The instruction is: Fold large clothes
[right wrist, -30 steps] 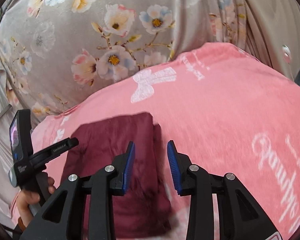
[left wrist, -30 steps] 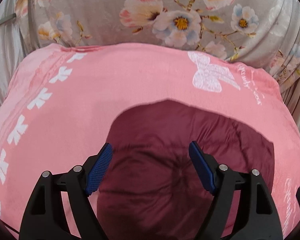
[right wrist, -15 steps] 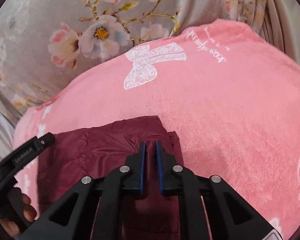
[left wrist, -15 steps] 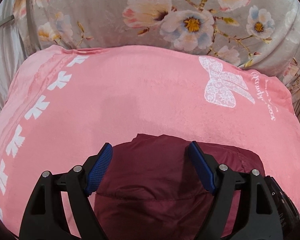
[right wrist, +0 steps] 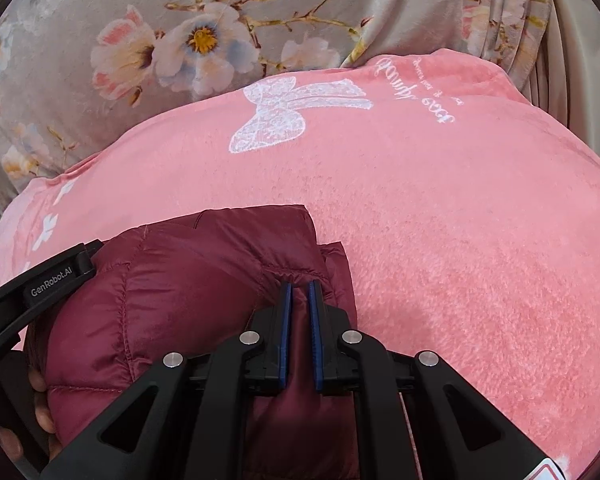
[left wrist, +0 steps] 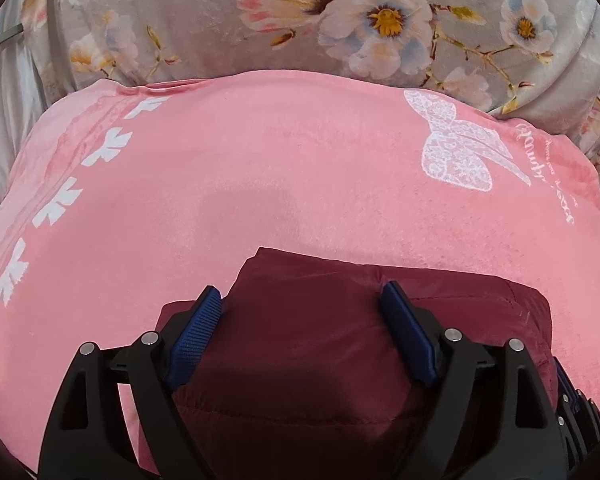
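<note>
The right claw [right wrist: 299, 292] pinches a ridge of the folded maroon puffer jacket [right wrist: 188, 280], steadying it, while the left claw [left wrist: 302, 300] straddles it, spread.

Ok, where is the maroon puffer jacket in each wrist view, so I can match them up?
Left wrist: maroon puffer jacket at bottom centre, between the open fingers.
Right wrist: it lies lower left, its right edge pinched in the closed fingers.
Shared landmark: white lace bow printed on the pink blanket.
</note>
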Demonstrator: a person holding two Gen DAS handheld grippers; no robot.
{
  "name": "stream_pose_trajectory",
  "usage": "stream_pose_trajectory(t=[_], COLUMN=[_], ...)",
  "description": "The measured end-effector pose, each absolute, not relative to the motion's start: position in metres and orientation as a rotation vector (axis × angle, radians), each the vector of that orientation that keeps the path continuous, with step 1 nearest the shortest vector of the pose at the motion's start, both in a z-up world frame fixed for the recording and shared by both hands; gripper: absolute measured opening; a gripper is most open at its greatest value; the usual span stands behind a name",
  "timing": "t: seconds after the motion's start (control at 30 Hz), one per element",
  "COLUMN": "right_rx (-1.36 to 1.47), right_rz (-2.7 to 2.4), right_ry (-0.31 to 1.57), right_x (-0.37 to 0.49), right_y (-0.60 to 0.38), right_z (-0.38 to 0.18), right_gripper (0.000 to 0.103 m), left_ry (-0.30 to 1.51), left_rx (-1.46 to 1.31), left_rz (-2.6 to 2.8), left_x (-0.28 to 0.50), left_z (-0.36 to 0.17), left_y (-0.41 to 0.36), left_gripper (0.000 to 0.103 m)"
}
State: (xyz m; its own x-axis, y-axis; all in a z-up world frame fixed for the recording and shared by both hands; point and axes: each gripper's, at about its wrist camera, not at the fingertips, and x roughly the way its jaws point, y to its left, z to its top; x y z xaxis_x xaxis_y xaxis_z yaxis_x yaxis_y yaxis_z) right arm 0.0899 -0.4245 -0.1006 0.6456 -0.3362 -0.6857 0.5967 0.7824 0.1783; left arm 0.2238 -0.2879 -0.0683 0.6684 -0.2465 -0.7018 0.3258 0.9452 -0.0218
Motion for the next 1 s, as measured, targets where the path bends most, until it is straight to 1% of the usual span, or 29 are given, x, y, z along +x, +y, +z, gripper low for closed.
stream_pose_trajectory(t=[0.7,0.8,0.87,0.9,0.93,0.97,1.0], right_rx=[0.402,0.432,0.494,0.522,0.546,0.554,0.555], right_rz=[-0.554,-0.533,-0.489,-0.478,-0.479,-0.479,-0.479], right_ry=[0.696,0.684,0.65,0.64,0.638,0.625,0.606], right_x=[0.093,0.091,0.082,0.075,0.062,0.046,0.031], right_y=[-0.424,-0.426,-0.433,-0.436,-0.437,-0.434,-0.431], right_z=[-0.108,-0.108,-0.106,-0.104,-0.1,-0.094,-0.09], right_gripper=[0.008,0.009,0.013,0.021,0.035,0.041,0.05], left_ry=[0.734,0.745,0.756,0.765,0.776,0.788,0.801], left_rx=[0.158,0.147,0.137,0.129,0.112,0.077,0.04], left_rz=[-0.281,-0.293,-0.314,-0.334,-0.355,-0.385,-0.414], left_x=[0.222,0.223,0.222,0.22,0.214,0.205,0.197], left_z=[-0.082,-0.081,-0.078,-0.073,-0.067,-0.059,-0.053], left_y=[-0.297,-0.295,-0.291,-0.285,-0.276,-0.259,-0.244], left_gripper=[0.083,0.084,0.084,0.084,0.084,0.084,0.084])
